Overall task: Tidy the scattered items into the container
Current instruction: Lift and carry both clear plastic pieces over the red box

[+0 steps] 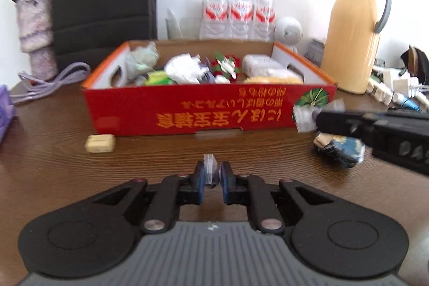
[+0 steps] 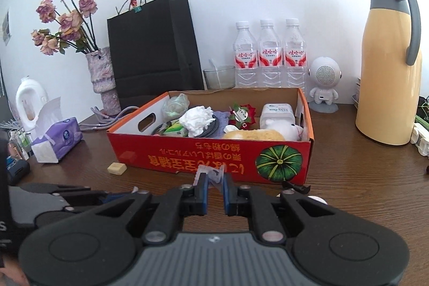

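A red cardboard box [image 1: 187,111] [image 2: 214,154] holding several items stands in the middle of the brown table. My left gripper [image 1: 211,174] hangs just in front of it, shut on a small clear packet [image 1: 210,168]. In the right wrist view, my right gripper [image 2: 213,180] is shut on a crumpled clear wrapper [image 2: 214,174] near the box's front wall. The left wrist view shows that wrapper [image 1: 308,115] by the box's right corner. A beige block [image 1: 100,143] [image 2: 117,168] lies loose left of the box. A crumpled blue and white wrapper [image 1: 339,149] lies to its right.
A yellow thermos jug [image 2: 388,71] stands at the right, beside a power strip with plugs [image 1: 388,90]. Behind the box are three water bottles [image 2: 269,55], a black paper bag [image 2: 155,50] and a vase of flowers [image 2: 103,77]. At the left is a tissue pack [image 2: 57,141].
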Available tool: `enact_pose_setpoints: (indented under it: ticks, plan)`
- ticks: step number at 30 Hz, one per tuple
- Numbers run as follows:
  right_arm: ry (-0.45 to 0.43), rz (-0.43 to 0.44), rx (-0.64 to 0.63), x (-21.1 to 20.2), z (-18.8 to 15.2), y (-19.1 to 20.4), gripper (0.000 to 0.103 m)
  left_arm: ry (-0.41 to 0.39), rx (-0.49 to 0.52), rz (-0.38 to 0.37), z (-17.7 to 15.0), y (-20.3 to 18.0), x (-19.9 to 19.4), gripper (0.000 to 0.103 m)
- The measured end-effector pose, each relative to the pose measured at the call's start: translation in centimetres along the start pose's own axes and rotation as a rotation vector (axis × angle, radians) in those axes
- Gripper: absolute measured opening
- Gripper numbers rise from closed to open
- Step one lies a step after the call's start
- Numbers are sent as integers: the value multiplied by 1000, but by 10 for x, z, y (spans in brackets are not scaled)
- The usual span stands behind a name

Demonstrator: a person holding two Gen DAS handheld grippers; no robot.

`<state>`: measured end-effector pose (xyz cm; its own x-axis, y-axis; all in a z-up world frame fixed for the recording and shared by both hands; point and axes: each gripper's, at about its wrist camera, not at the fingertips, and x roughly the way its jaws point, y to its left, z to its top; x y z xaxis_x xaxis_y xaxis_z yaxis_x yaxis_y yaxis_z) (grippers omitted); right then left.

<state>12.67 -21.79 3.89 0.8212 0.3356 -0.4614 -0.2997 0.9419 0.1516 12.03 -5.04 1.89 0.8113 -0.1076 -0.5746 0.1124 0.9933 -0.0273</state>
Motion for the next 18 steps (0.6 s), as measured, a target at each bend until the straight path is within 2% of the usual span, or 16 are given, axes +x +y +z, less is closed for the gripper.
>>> enact_pose_setpoints:
  ticks: [4,10,14,18]
  plan:
    - [-7,5,38,-28,-19,22,10,-81,4,12,-10,5,-60,13]
    - [-37,-10,47,-86,-62,60,10,-116,4,-1,-43,9,-122,13]
    - [-42,-39,16,-113,-80,76,10,-121,-13,-9,-59,14,-143,13]
    - [-52,-58,27,-118,-76,75,10,-135,-20,-5,-59,22,-149,13]
